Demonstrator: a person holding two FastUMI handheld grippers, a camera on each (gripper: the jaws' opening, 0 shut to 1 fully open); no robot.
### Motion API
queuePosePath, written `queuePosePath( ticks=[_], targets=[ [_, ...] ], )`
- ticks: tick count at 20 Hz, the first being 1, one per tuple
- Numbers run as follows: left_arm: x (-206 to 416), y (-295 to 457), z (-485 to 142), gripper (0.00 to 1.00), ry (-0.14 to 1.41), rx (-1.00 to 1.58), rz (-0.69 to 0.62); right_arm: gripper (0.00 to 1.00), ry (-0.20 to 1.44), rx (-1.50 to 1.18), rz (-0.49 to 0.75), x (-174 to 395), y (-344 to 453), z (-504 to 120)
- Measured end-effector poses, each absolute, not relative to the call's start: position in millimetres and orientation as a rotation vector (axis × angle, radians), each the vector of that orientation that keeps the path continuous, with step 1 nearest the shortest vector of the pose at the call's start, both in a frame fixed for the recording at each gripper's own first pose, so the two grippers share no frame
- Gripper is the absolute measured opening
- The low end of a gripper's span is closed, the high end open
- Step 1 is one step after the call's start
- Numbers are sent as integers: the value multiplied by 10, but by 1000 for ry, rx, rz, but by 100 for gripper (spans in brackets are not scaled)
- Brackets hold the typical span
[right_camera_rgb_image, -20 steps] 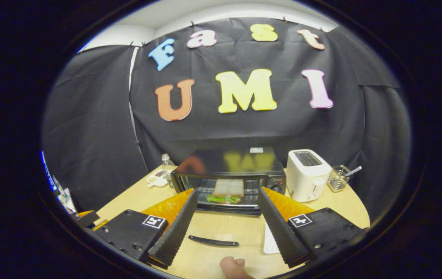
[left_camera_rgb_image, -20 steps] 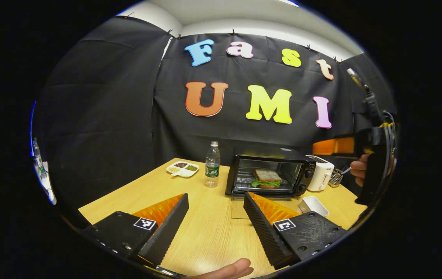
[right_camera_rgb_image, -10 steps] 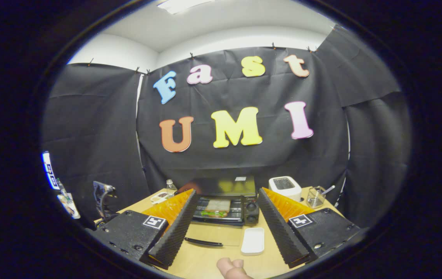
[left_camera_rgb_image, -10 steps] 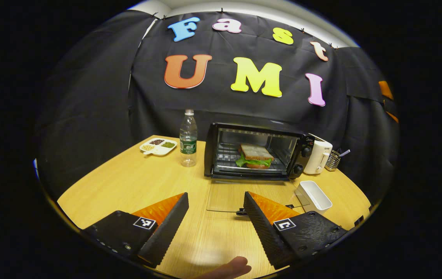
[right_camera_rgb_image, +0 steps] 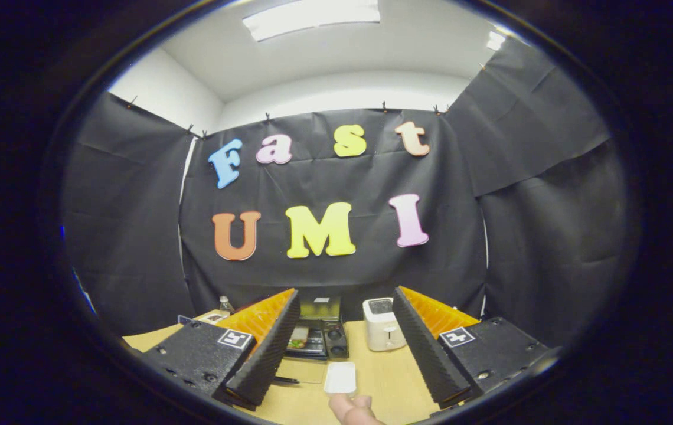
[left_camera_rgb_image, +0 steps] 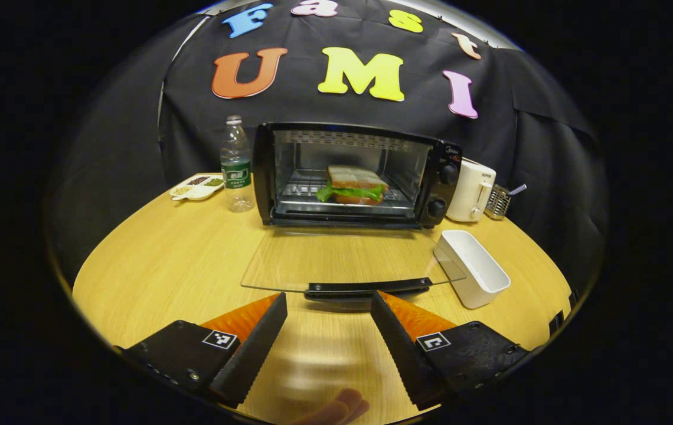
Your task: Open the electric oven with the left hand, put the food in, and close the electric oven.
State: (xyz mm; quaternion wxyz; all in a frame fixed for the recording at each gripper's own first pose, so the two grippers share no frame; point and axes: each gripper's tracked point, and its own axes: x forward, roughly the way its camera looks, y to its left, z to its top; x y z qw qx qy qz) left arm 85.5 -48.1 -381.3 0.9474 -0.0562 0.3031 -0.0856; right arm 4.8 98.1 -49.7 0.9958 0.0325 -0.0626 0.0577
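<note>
My left gripper [left_camera_rgb_image: 329,307] hangs low over the pale wooden table [left_camera_rgb_image: 153,260] with its two fingers spread apart and nothing between them, aimed at the long black handle [left_camera_rgb_image: 368,288] on the front edge of the clear glass oven door [left_camera_rgb_image: 342,260], which lies folded down flat just ahead of the fingertips. Past the door stands the black electric oven [left_camera_rgb_image: 357,175], and the sandwich of toast, lettuce and tomato [left_camera_rgb_image: 353,185] already sits on the wire rack inside, so I judge that only closing is left. My right gripper [right_camera_rgb_image: 342,330] is also spread wide and empty, held back and pointing high, with the oven small and far between its fingers. The risks, as I judge them: the handle is thin and sits close to the table, so I could scrape the wood or slip off it and let the glass drop back. The white rectangular dish [left_camera_rgb_image: 473,267] lies just beside the door's right corner; a sideways drift could knock it. Swinging the door up too hard could shove the light oven towards the white toaster [left_camera_rgb_image: 470,191] and clear plastic bottle [left_camera_rgb_image: 237,166].
</note>
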Motion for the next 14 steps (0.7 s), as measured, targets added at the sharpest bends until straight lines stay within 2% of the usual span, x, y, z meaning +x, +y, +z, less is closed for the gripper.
queuePosePath(
  ticks=[1, 2, 4, 5, 6, 7, 8, 9, 10, 13, 14],
  targets=[
    [870, -547, -3837, 94, 628, -109, -181, 100, -119, 77, 116, 47, 938, -530],
    [879, -626, -3856, 95, 636, -104, -192, 100, -110, 89, 116, 55, 887, -572],
    [897, -706, -3928, 95, 661, -82, -204, 100, -87, 104, 127, 94, 812, -639],
    [902, -711, -3957, 94, 672, -74, -200, 89, -73, 109, 128, 112, 770, -680],
    [915, -737, -3979, 95, 682, -78, -196, 100, -55, 114, 134, 120, 747, -726],
    [932, -757, -4010, 95, 693, -91, -191, 89, -42, 114, 135, 130, 722, -767],
    [949, -756, -4030, 95, 704, -100, -181, 89, -33, 117, 132, 161, 688, -780],
    [948, -758, -4040, 94, 721, -105, -171, 100, -26, 123, 129, 177, 663, -805],
    [959, -754, -4039, 94, 722, -96, -166, 89, -23, 128, 131, 187, 656, -808],
    [990, -746, -4015, 94, 714, -63, -168, 89, -9, 137, 153, 184, 689, -849],
    [985, -747, -4016, 93, 718, -66, -169, 100, -6, 139, 161, 194, 695, -860]
  ],
)
